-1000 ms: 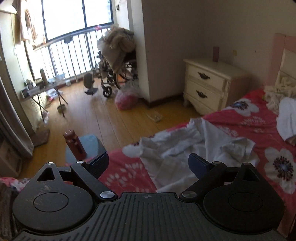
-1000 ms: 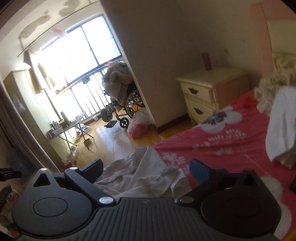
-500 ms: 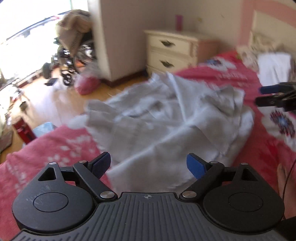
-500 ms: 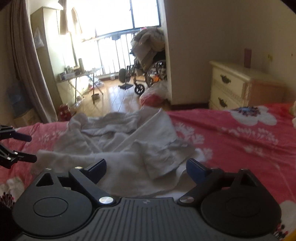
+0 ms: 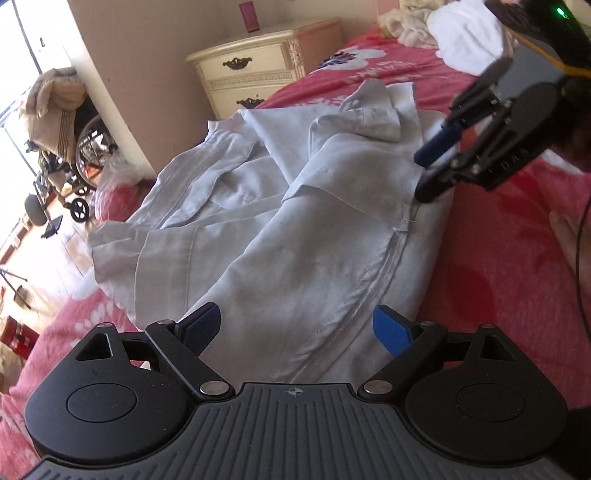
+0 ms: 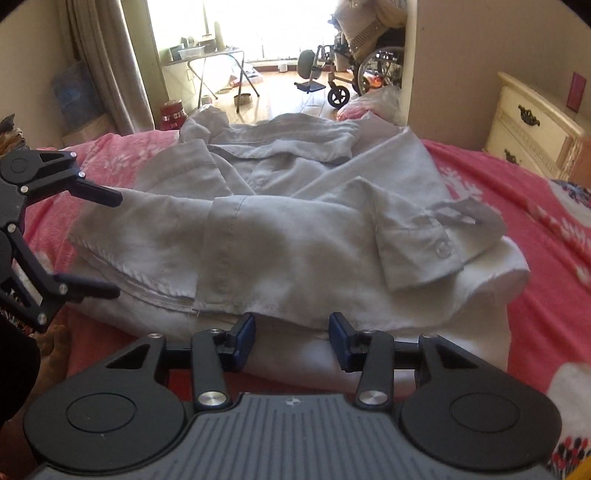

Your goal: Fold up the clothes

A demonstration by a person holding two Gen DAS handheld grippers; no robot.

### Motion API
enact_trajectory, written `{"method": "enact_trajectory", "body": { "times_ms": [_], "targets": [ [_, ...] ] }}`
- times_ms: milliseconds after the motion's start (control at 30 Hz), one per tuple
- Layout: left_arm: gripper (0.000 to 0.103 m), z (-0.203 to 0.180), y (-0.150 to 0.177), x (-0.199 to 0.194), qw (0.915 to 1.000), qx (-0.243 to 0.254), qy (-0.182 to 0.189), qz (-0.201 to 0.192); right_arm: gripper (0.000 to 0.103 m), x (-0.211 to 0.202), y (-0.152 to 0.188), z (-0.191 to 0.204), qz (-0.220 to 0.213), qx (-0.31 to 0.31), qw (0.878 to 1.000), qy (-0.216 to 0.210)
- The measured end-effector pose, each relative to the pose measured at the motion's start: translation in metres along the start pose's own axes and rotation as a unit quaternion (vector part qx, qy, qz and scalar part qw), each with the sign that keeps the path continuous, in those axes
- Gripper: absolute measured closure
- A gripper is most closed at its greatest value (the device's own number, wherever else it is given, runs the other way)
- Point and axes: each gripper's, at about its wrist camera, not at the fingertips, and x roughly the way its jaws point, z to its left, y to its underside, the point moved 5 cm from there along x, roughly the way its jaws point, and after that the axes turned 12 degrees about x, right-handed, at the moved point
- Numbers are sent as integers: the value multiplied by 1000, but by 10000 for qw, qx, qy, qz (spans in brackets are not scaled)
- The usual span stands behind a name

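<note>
A crumpled light grey shirt (image 5: 295, 221) lies on the red floral bedspread (image 5: 498, 258); it also shows in the right wrist view (image 6: 295, 229), a buttoned cuff (image 6: 439, 251) on its right side. My left gripper (image 5: 297, 328) is open, its fingers wide apart over the shirt's near hem. My right gripper (image 6: 291, 336) is partly closed but still open, its blue pads astride the shirt's near edge. In the left wrist view the right gripper (image 5: 432, 166) sits at the shirt's right edge. In the right wrist view the left gripper (image 6: 114, 243) is open at the shirt's left side.
A cream nightstand (image 5: 258, 74) stands beside the bed by the wall. White clothes (image 5: 461, 33) are piled near the head of the bed. A wheelchair (image 6: 369, 70) and a folding table (image 6: 210, 59) stand on the wooden floor by the balcony.
Both grippers have dropped down and moved in close to the shirt from opposite sides. The right gripper's fingers have narrowed around the shirt's edge. The left gripper stays wide open.
</note>
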Motion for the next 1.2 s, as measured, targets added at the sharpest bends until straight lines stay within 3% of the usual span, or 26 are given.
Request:
{"method": "enact_trajectory", "body": {
  "times_ms": [200, 400, 567, 733, 833, 933, 1100, 1200],
  "targets": [
    [12, 12, 2, -4, 9997, -161, -186, -45, 57, -8, -8, -2, -76, -29, 10000, 32],
    [16, 72, -2, -4, 9867, -1510, -403, -444, 57, -13, -11, -4, -145, 223, 9996, 45],
    [40, 104, -6, 20, 9824, -1725, -514, -491, 57, -15, -11, -2, -171, 354, 9992, 27],
    [55, 116, -3, 49, 9807, -1946, -123, -154, 57, -14, -11, -1, -167, 410, 9990, -9],
    [91, 121, -1, 56, 9761, -2171, 59, -88, 57, -12, -10, -3, -147, 440, 9989, -6],
    [101, 118, -8, 50, 9799, -1969, 55, -321, 57, -10, -10, -6, -111, 505, 9987, 7],
    [101, 109, -30, 39, 9889, -1227, -66, -838, 57, -8, -8, -8, -81, 547, 9985, 3],
    [101, 116, -28, 48, 9896, -1156, -204, -827, 57, -9, -7, -8, -98, 549, 9984, 5]
  ]
}}
